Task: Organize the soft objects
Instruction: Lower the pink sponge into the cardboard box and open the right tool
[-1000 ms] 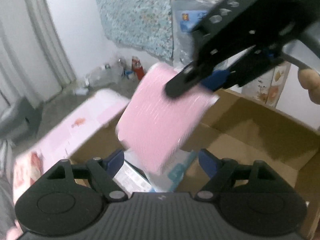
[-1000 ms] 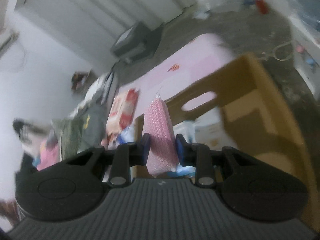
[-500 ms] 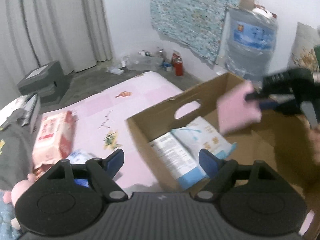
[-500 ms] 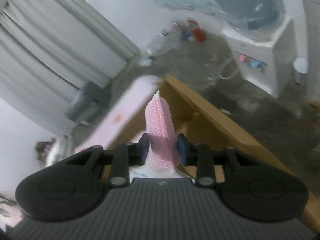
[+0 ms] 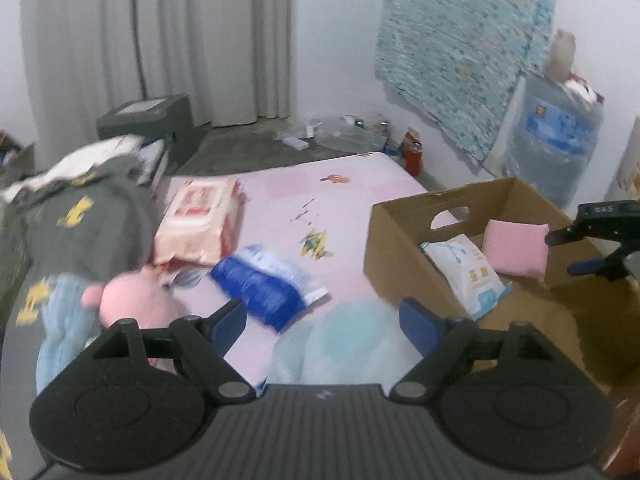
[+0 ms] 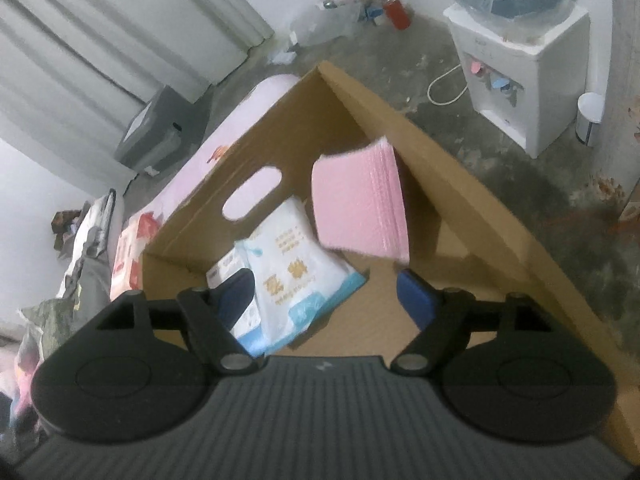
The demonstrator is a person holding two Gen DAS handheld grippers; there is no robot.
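Cardboard box (image 6: 460, 184) holds two things — one pink pad (image 6: 360, 204); one white pack (image 6: 296, 264).

You have one cardboard box (image 5: 404, 240) holding one pink pad (image 5: 514, 248) and two white packs (image 6: 296, 276); one wipes pack (image 5: 198, 220), one blue pack (image 5: 262, 288) outside.

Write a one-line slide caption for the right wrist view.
Right gripper, jaws opening, over the cardboard box as the released pink pad joins the white tissue pack.
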